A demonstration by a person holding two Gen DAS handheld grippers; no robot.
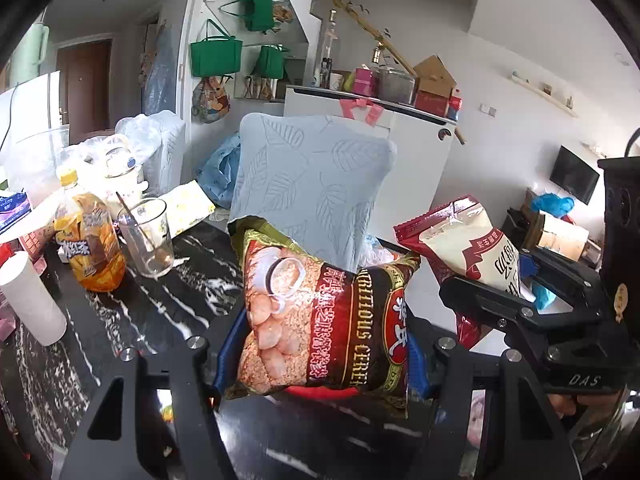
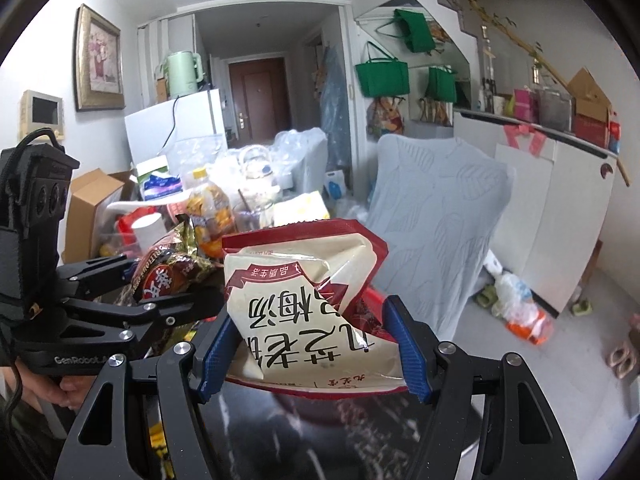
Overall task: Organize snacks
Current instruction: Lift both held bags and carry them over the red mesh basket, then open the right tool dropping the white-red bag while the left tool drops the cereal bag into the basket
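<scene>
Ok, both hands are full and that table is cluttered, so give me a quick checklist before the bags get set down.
1. Left gripper pinching the cereal bag: ok, blue pads press both its sides.
2. Right gripper pinching the cream bag: ok, held between both pads.
3. Bags clear of the table: ok, both hang above it.
4. Bags apart from each other: ok in the left view.
5. Glass and bottle out of the way: ok, both stand off to the left.
6. Drop-off spot: cannot tell, only a red rim shows under the bags.
</scene>
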